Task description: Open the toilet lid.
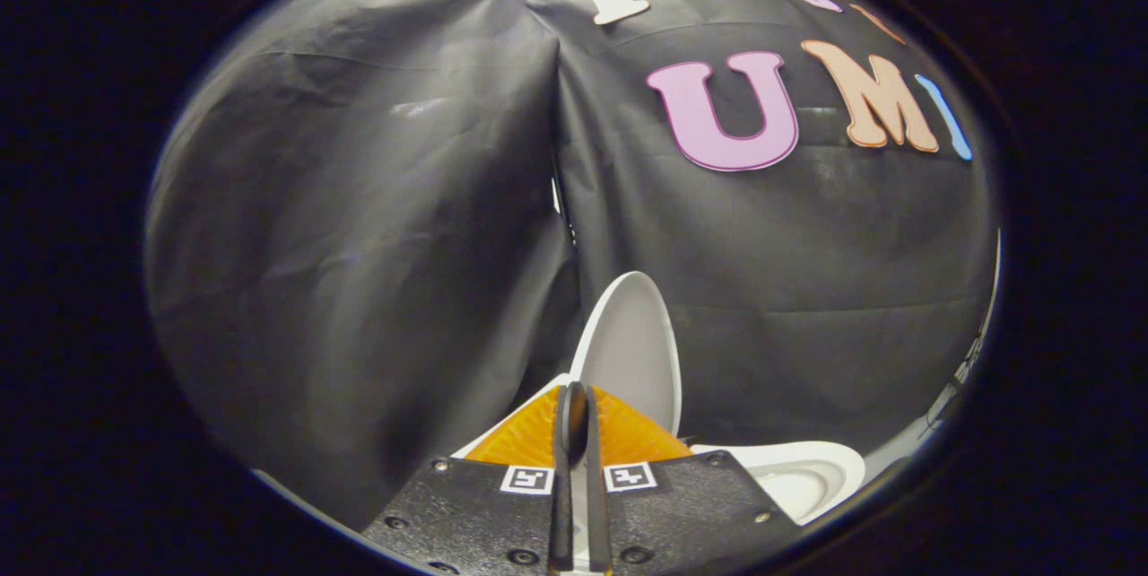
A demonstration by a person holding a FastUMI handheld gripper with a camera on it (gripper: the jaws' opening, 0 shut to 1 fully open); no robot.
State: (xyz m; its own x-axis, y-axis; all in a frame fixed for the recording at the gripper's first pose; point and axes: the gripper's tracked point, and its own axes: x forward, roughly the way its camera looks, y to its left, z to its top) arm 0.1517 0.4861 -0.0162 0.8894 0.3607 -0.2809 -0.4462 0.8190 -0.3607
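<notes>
Though closed on nothing, gripper (pixel 574 405) just before toilet lid (pixel 632 343) — upright, raised.

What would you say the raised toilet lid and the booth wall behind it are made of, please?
Toilet lid: probably moulded plastic, smooth and off-white with a soft sheen and a thin rounded rim, standing upright just beyond the gripper, whose fingers are closed together on nothing. Booth wall: thin black cloth, matte to slightly shiny, with creases and folds.

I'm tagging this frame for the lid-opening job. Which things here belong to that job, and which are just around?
Job:
toilet lid, standing raised beyond the fingers
toilet bowl, open
gripper, fingers together, nothing between them

Just around:
black cloth wall
</notes>
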